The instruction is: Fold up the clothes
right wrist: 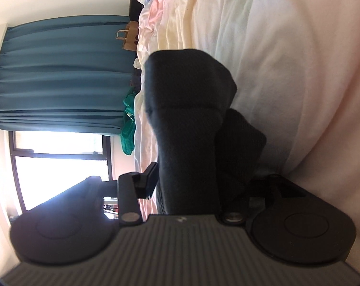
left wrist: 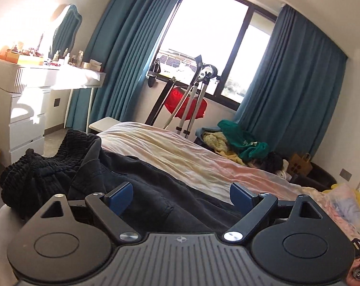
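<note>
While the left gripper (left wrist: 181, 199) hangs low over the bed (left wrist: 170, 152) with its blue-padded fingers (left wrist: 121, 196) spread wide and nothing between them, dark trousers (left wrist: 156, 190) lie directly under and ahead of it. Their long axis runs along the near side of the bed, from the gripper toward the far left, where a ribbed black garment (left wrist: 44, 164) is bunched at the bed's corner. The bedding to the right of the trousers is bare and rumpled, leaving open room across the bed. At the lower right edge of the left wrist view, part of a hand (left wrist: 357, 274) shows.

The right gripper (right wrist: 194, 181) is rolled onto its side, so the window stands sideways in its view. It is clamped on a thick fold of dark cloth (right wrist: 187, 119); one finger (right wrist: 148, 178) presses against the fold's side, and the other is hidden behind the fabric. The fold rises straight out from the gripper, above the pale bedding (right wrist: 287, 71).

Beyond the bed's far side lies a heap of green and yellow clothes (left wrist: 239, 143) beside a paper bag (left wrist: 301, 164). Past the bed's end stand a white dresser (left wrist: 24, 109), a metal stand with red cloth (left wrist: 187, 104), teal curtains (left wrist: 294, 83) and a bright window (left wrist: 208, 35).
</note>
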Tool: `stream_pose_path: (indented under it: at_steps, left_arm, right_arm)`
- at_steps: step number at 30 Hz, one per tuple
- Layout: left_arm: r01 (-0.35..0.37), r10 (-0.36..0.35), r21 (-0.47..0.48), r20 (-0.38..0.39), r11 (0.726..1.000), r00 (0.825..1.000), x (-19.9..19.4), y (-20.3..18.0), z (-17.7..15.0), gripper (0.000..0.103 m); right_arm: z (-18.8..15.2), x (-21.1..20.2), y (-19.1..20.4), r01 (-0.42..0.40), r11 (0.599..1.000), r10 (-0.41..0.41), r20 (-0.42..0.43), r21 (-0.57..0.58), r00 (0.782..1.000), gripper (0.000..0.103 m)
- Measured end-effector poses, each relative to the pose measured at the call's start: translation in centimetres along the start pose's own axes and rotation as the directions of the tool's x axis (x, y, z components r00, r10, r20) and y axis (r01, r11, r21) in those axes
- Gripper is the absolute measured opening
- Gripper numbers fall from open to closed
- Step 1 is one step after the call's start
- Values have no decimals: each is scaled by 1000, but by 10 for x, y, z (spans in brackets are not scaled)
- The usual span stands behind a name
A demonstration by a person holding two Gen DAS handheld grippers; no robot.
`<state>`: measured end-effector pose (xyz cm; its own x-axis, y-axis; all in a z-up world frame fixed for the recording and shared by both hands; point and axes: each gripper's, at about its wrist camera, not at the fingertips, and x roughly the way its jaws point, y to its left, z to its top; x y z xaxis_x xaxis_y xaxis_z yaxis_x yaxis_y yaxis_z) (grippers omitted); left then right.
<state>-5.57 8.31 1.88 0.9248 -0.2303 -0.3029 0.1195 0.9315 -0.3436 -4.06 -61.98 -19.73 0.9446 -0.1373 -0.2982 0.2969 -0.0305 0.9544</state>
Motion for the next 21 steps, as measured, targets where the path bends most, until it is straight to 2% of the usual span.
stream_pose_path:
  at_steps: [2,3,5,8,11,14,21]
  left_arm:
    - [11,-10,32,-37,999,999,19,-14,-9,90]
    - [9,-6,61,-54,998,999,29,-20,-15,90]
    - [13,-2,113,-96,994,995,54,-33,-28,90]
    - [50,-25,126,-191,991,981,92,-48,-49,90]
    - [71,-25,208,-216,976,976,116,-66,-73,90]
    - [38,37,319,-228,947,973,134,-79,-92,90]
    - [12,126,429,-292,903,948,150,-84,-119,90]
  right_arm:
    - [-1,3,8,46,995,-46,4,-84,999,31]
    - [-2,5,13,72,988,-71,9,-135,997,16]
    - [-3,4,16,93,980,-91,20,-177,996,14]
    - [-5,-1,21,127,971,-121,43,-204,992,13]
    - [-7,-6,26,141,963,-131,60,-231,990,13]
    - [-9,-8,30,165,948,-149,79,-271,986,13]
    - [-19,-9,49,190,918,-150,138,-349,979,13]
